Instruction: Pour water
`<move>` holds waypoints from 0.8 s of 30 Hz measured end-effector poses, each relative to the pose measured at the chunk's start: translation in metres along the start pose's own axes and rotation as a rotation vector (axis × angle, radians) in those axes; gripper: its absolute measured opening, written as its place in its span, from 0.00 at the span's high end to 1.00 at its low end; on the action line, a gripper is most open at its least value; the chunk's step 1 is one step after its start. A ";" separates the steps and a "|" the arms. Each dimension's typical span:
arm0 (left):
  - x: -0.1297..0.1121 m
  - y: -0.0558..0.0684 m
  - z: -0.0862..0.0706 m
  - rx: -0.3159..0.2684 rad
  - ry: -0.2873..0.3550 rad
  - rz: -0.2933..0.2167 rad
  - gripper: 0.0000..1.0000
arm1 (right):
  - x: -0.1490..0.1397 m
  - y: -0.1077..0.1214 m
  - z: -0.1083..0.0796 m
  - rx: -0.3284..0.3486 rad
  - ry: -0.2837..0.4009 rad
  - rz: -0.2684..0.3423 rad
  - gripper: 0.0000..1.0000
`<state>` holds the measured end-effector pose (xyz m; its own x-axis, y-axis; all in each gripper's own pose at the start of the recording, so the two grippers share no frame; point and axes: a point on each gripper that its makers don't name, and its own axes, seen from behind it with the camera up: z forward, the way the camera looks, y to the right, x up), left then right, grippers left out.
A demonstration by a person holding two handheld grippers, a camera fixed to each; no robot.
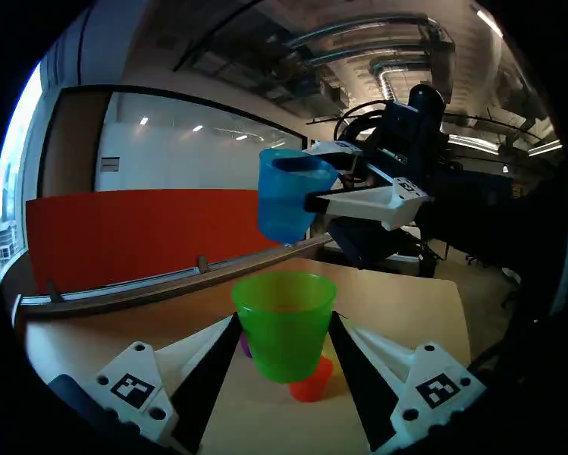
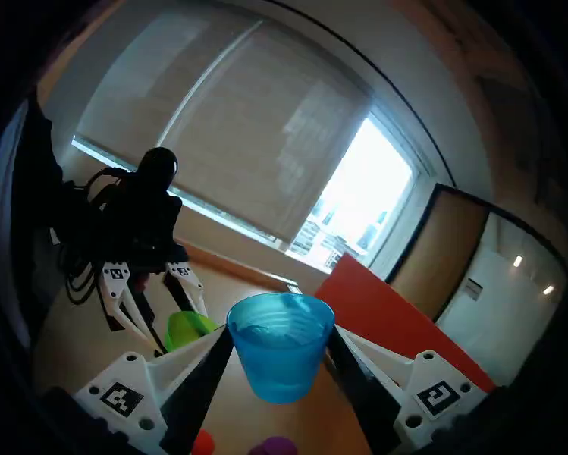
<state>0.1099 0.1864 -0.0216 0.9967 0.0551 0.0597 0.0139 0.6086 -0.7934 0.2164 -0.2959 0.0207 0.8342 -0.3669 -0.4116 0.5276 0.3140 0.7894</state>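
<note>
Desk of pale wood beneath both claws. Two claws: left claw closed on one green cup, upright between its fingers; right claw gripping one blue cup with water inside, raised above and beyond the left claw. Four cups altogether; one orange cup and one purple cup on the desk, just below the left claw's fingers.
</note>
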 end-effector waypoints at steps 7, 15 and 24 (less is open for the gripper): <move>0.001 0.001 -0.001 -0.002 0.003 0.002 0.17 | 0.002 0.003 0.005 0.005 -0.012 -0.064 0.10; 0.002 0.003 -0.002 -0.007 0.004 0.012 0.17 | 0.006 0.001 0.008 0.017 -0.014 -0.126 0.10; 0.003 0.006 -0.003 -0.012 0.005 0.014 0.18 | 0.009 0.003 0.010 0.027 -0.028 -0.183 0.10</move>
<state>0.1134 0.1880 -0.0277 0.9972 0.0598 0.0456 0.0007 0.5983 -0.8012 0.2235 -0.3073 0.0238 0.7198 -0.4398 -0.5372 0.6654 0.2165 0.7144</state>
